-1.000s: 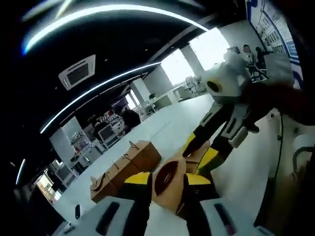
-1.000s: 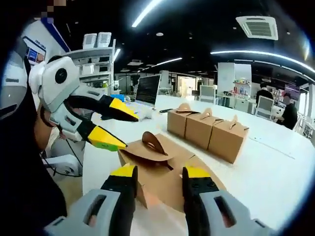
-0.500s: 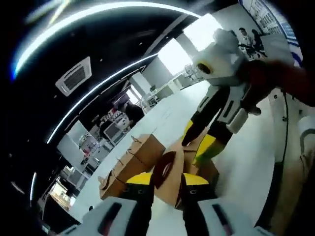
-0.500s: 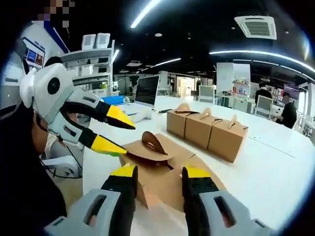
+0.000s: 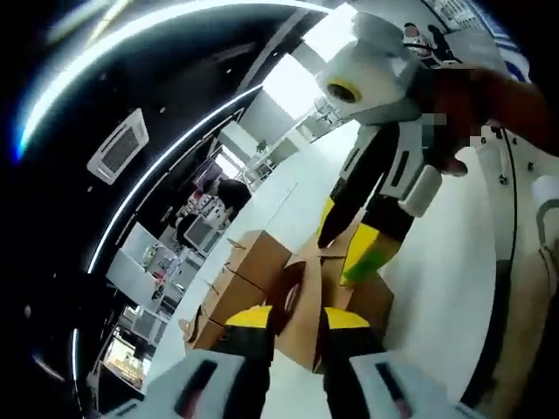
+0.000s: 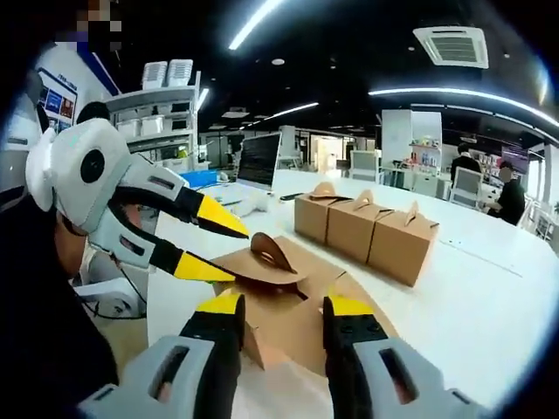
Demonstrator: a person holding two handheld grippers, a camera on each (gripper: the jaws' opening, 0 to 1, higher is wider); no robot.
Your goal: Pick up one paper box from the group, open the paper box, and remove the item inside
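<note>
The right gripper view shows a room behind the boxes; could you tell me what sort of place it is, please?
Probably an open-plan office or lab: a dark computer monitor, white storage shelves, and a square ceiling air-conditioning vent.

A dark ceiling carries long curved white light strips (image 6: 454, 91) and a square white air-conditioning vent (image 6: 456, 45) at upper right; a white shelving rack (image 6: 166, 109) stands upper left, bright windows (image 5: 293, 83) beyond.

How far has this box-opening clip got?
Done: one brown paper box sits apart from the three-box row. In hand: the left tool, open, reaches its raised top flap; the right tool straddles the box. Left: finishing opening; no item visible.
</note>
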